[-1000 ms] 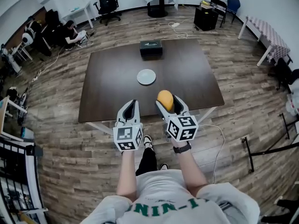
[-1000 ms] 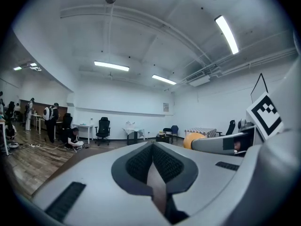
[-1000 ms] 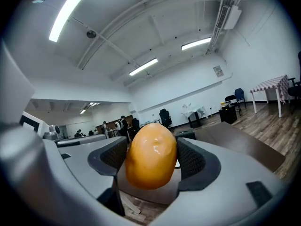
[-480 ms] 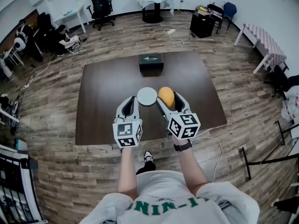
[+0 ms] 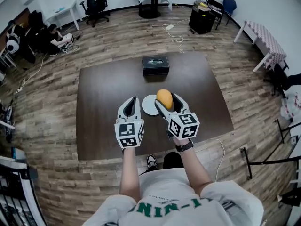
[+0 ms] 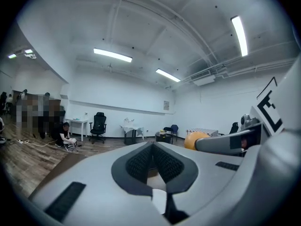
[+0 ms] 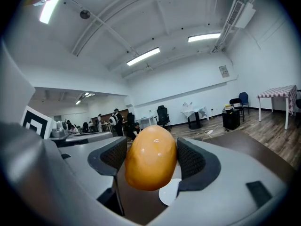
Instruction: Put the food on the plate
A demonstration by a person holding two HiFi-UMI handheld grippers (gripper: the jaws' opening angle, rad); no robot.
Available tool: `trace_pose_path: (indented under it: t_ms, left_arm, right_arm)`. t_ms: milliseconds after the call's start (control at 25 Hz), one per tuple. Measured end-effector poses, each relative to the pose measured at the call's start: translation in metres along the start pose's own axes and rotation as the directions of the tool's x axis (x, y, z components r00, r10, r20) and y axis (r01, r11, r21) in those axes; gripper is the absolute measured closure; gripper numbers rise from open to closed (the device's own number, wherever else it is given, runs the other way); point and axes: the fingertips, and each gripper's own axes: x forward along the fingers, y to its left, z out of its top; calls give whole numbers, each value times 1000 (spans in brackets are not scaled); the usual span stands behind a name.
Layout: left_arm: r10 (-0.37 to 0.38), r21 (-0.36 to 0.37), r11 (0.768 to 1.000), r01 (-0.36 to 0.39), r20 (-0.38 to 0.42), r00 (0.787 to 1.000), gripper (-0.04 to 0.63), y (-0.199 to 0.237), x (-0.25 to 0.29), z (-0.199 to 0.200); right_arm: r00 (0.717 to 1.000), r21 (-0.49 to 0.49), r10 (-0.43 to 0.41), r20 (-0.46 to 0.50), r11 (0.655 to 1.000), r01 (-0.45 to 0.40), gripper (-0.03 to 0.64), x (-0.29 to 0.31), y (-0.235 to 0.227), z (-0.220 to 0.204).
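Observation:
An orange, egg-shaped piece of food [image 5: 164,98] [image 7: 150,157] sits between the pads of my right gripper [image 5: 165,100] [image 7: 151,158], which is shut on it. It hangs over the right part of the small white plate [image 5: 149,106] [image 7: 170,192] on the dark brown table [image 5: 103,121]. My left gripper [image 5: 133,101] [image 6: 151,161] hovers just left of the plate, its pads together with nothing between them. In the left gripper view the orange food [image 6: 193,139] shows at the right, beside the right gripper's finger.
A black box [image 5: 155,65] stands on the far part of the table, behind the plate. Around the table is wood floor with office chairs, a black cabinet [image 5: 202,19], a checked-cloth table [image 5: 269,44] at right and a seated person at far left.
Both grippers have moved forward over the table. The right one has carried the orange food from the near edge to above the plate's right side. The left one stayed shut.

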Motion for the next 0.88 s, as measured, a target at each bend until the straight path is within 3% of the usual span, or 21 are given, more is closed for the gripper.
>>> trace_pose_path:
  t_ms: [400,640,880]
  left_arm:
    - [-31,-48,998,30,-25,999,581,24,84,-23]
    - [-16,-37,999,13,-85,996,581,38,139,-43]
    - [13,-77,997,-24,-144,989,581,61,176,-70]
  right_arm:
    - [998,-8,-9,-61,1000,9,273,78,-52,-12]
    - [991,6,28,-131,1000,-28,273,136,-81,-24]
    - [970,32,102,-222,995,-97,273,177,-87,-46]
